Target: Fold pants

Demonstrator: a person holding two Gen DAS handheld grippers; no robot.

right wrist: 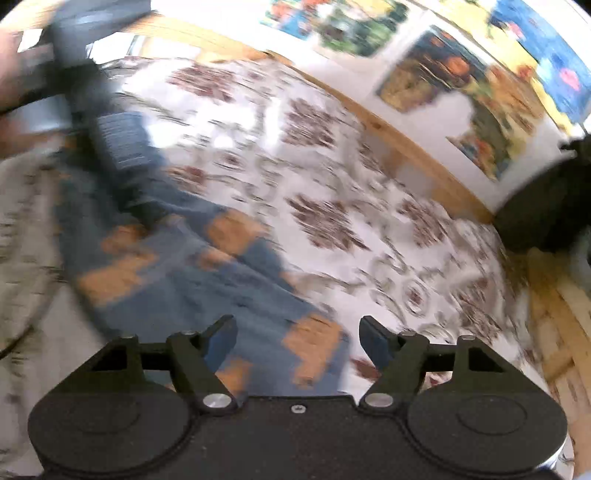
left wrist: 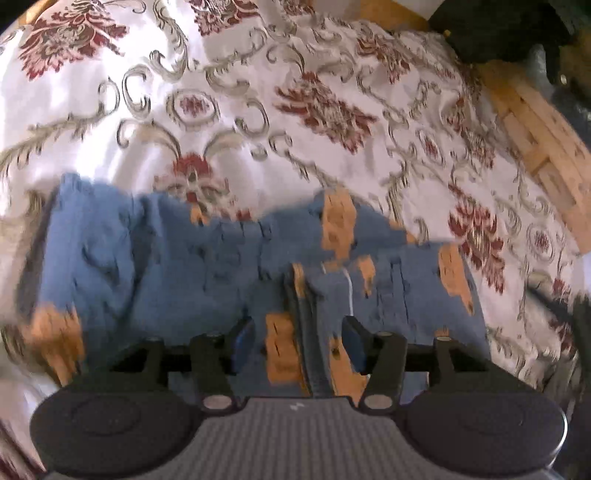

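Pants [left wrist: 207, 266]: blue with orange patches, lying rumpled on a cloth-covered table [left wrist: 258, 110]; the cloth is white with dark red flowers and grey scrolls. Both views are motion-blurred.

Left tool [left wrist: 297, 341]: fingers spread, nothing clamped. A raised fold of the pants with an orange patch sits between the 2 blue pads [left wrist: 352, 343]; contact with either pad can't be judged. A thin white thread [left wrist: 349, 291] runs over the fabric just ahead of the right-hand pad.

Right tool [right wrist: 297, 341]: also spread wide, gripping nothing. It sits over the near corner of the pants [right wrist: 207, 280], with an orange patch between the fingers; height above the fabric unclear.

Surroundings:
- In the right wrist view, the left tool's body [right wrist: 110, 122] and the hand [right wrist: 14, 74] holding it show at upper left, over the far part of the pants.
- A dark object [left wrist: 498, 33] sits off the far right corner of the table in the left view; too blurred to identify.
- A wooden slatted frame [left wrist: 546, 155] runs along the table's right edge.
- A wooden rail [right wrist: 406, 147] borders the far edge, with a white wall and colourful pictures [right wrist: 461, 92] behind it.

Open room: bare cloth beyond the pants toward the far edge and to the right, with nothing lying on it. Pants occupy the near-left part of the table.
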